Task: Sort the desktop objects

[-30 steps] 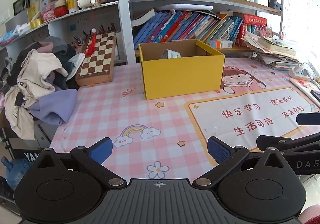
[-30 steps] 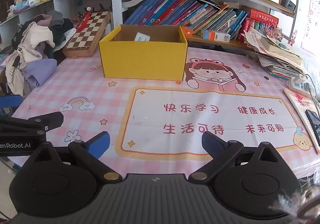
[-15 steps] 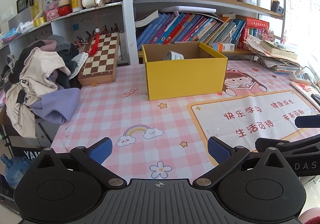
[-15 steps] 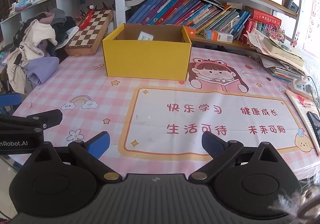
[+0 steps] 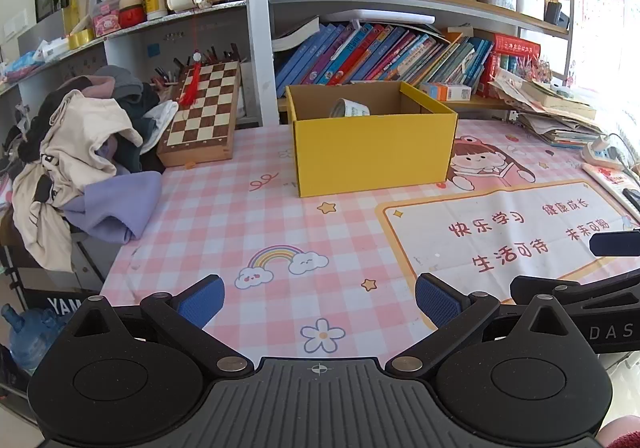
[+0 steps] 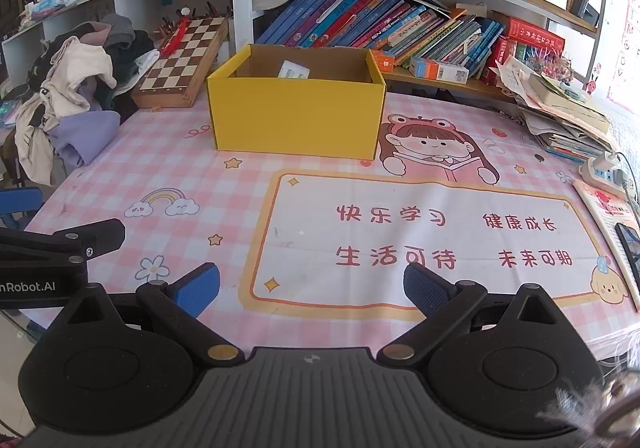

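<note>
Closest to us we see two grippers, one in each hand. The left gripper point(image 5: 319, 298) has two black arms that end in blue ribbed pads point(image 5: 200, 298), and these stand wide apart with nothing between them. The right gripper point(image 6: 311, 284) is built the same way, and its two fingers are also spread wide and hold nothing. Both hang over the near edge of the table, side by side.

The table carries one smooth tablecloth point(image 5: 248, 216) with pink and white checks, printed with one rainbow, some stars and flowers. On it we also see one large cream panel point(image 6: 420, 236) with an orange border and red characters.

Farther back stands one yellow box point(image 5: 372, 152), made of cardboard, rectangular and open at the top. Inside it we can see one pale rolled or round thing point(image 5: 350, 109) with printing; what it is we cannot tell.

To the left of the box lies one soft pile of clothes point(image 5: 80, 160), and behind it one wooden chessboard point(image 5: 202, 116) leans, with dark and light squares. At the far right there is one stack of papers point(image 6: 560, 108). Behind everything, shelves hold a row of leaning books point(image 6: 380, 28).
</note>
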The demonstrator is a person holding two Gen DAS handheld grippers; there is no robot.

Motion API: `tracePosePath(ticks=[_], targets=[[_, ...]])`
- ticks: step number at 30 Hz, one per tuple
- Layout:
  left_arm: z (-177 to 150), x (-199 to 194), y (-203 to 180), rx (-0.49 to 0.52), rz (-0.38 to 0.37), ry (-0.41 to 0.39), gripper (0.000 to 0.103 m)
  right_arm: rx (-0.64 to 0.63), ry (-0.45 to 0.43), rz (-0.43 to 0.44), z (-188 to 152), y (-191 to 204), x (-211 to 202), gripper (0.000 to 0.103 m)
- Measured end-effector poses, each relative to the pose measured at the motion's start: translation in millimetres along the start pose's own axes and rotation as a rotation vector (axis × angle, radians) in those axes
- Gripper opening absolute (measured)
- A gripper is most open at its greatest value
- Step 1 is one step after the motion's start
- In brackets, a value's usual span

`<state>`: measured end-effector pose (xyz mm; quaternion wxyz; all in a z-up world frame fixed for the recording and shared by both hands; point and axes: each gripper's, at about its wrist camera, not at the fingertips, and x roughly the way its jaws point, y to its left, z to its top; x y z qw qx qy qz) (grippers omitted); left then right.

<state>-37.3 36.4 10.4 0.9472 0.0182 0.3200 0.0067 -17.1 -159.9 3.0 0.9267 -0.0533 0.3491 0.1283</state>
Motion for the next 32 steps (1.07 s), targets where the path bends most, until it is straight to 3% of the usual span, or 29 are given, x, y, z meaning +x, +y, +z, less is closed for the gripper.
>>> tracePosePath(ticks=[32], targets=[[-2,11,-1,-0.038,-0.008,0.039,0.103,0.002,0.043,0.008,0,-3,12,0.100]])
